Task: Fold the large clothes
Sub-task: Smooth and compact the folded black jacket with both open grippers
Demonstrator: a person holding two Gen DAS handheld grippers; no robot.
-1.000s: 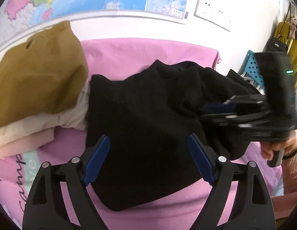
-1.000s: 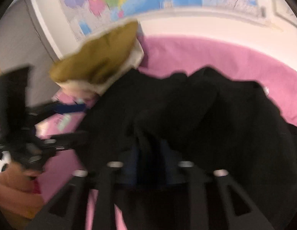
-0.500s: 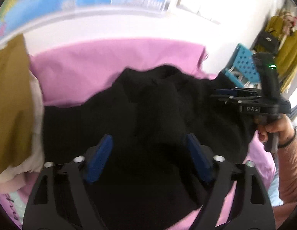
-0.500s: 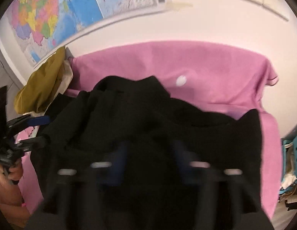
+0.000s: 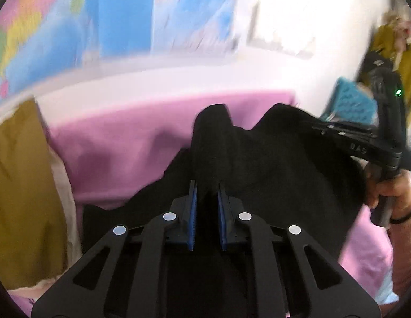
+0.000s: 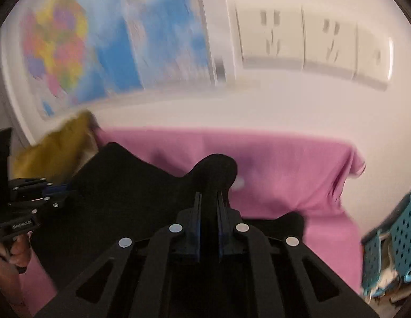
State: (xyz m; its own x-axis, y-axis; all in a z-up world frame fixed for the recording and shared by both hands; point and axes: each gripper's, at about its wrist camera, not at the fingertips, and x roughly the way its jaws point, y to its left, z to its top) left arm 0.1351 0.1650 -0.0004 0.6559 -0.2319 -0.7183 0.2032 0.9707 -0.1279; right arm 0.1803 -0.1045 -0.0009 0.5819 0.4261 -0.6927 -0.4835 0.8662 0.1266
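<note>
Pinching a raised fold of the large black knit garment between its blue-padded fingers, the left gripper has its jaws drawn narrow, with cloth bulging up just beyond the tips. Right gripper is in the same state in its own view: jaws narrow, clamped on a second hump of the black garment that stands up past its blue pads. From the left wrist view the right gripper shows at the right edge, held in a bare hand, gripping the garment's right side; from the right wrist view the left gripper shows at the left edge, in contact with the garment's left side. Garment hangs slack between the two grips and drapes over the pink bed sheet, which covers the surface out to the far wall. Left of the garment sits a stack of folded clothes, mustard-brown fabric over a cream layer. Far wall carries a coloured world map poster and a row of white wall sockets, both motion-blurred. Turquoise perforated plastic basket stands at the right, off the sheet's edge.
</note>
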